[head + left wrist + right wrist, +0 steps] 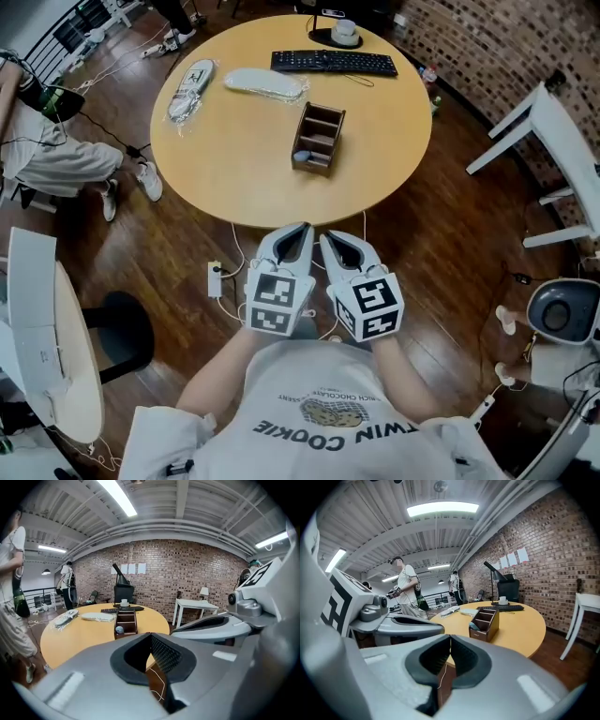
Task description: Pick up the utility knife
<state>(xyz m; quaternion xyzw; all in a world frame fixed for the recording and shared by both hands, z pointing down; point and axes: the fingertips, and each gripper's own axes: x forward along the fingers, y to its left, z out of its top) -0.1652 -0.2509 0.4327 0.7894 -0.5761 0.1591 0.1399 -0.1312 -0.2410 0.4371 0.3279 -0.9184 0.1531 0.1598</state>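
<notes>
A wooden organizer [318, 139] stands on the round wooden table [234, 169], toward its near edge. A small grey-blue thing [302, 157] lies in its nearest compartment; I cannot tell whether this is the utility knife. It also shows in the left gripper view [120, 630] and in the right gripper view [474, 626]. My left gripper [302, 229] and right gripper [325, 236] hover side by side over the floor just short of the table's edge. Both point at the table. The left gripper [150, 634] and right gripper [450, 637] are shut with nothing between their pads.
Farther back lie a black keyboard [334, 63], a cup [344, 33], a white bagged item [265, 83] and a second bagged item [190, 84]. A power strip [216, 279] and cables lie on the floor. A white table [553, 122] stands right; a person [56, 155] left.
</notes>
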